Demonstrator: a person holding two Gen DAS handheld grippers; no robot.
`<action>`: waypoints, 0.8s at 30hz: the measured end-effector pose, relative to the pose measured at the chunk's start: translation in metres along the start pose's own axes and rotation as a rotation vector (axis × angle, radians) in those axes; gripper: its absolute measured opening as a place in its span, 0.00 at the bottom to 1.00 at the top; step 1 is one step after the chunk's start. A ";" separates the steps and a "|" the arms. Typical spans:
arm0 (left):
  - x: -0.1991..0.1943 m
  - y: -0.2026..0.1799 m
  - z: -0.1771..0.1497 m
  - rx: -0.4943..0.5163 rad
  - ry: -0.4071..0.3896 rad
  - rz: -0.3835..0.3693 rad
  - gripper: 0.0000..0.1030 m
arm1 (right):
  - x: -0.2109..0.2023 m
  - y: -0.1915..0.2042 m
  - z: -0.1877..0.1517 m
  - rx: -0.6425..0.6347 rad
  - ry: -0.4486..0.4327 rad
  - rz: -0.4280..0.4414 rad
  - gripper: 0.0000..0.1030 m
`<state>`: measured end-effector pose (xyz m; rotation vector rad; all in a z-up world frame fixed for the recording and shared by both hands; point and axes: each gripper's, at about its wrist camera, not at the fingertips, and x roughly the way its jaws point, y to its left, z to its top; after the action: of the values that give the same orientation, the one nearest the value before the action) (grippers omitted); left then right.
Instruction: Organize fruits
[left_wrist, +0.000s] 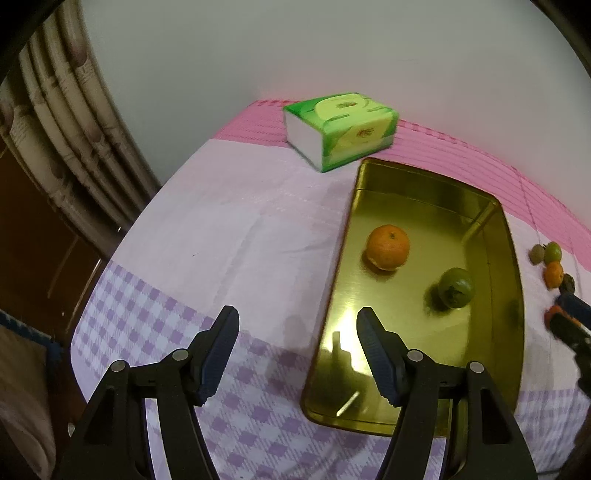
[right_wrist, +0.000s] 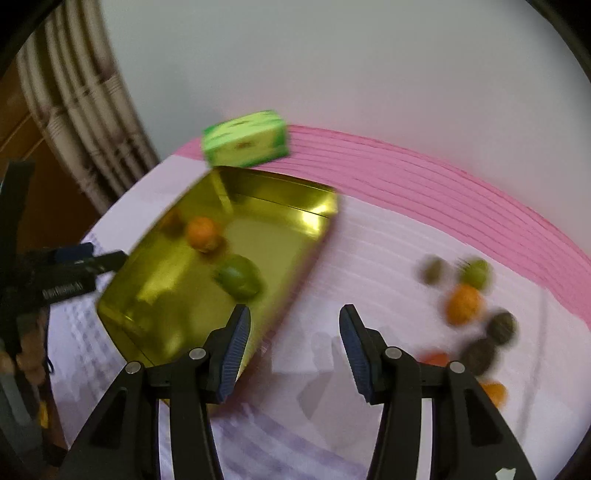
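Observation:
A gold metal tray (left_wrist: 491, 332) lies on the cloth-covered table and holds an orange (left_wrist: 388, 246) and a green fruit (left_wrist: 456, 288). My left gripper (left_wrist: 297, 321) is open and empty, hovering at the tray's near left corner. My right gripper (right_wrist: 293, 319) is open and empty, above the cloth between the tray (right_wrist: 147, 280) and a loose pile of fruit: an orange (right_wrist: 463, 304), a green fruit (right_wrist: 478, 273) and several dark ones (right_wrist: 500, 326). The right wrist view is blurred. The pile also shows at the right edge of the left wrist view (left_wrist: 552, 260).
A green tissue box (left_wrist: 341, 129) stands behind the tray by the wall. Curtains (left_wrist: 62, 122) and a dark wooden cabinet (left_wrist: 33, 236) lie left of the table. The right gripper's body (left_wrist: 572, 325) shows at the right edge. The table edge runs along the left.

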<state>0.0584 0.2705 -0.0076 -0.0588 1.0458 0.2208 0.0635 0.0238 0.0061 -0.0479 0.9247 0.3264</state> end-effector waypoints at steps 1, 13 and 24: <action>-0.003 -0.004 -0.001 0.008 -0.006 -0.002 0.65 | -0.006 -0.014 -0.008 0.019 -0.001 -0.023 0.46; -0.033 -0.090 -0.008 0.178 -0.030 -0.133 0.65 | -0.014 -0.120 -0.082 0.159 0.076 -0.179 0.46; -0.032 -0.193 -0.019 0.320 0.006 -0.267 0.65 | 0.003 -0.133 -0.079 0.169 0.023 -0.166 0.39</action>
<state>0.0673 0.0741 -0.0009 0.0904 1.0567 -0.1898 0.0432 -0.1158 -0.0571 0.0272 0.9614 0.0936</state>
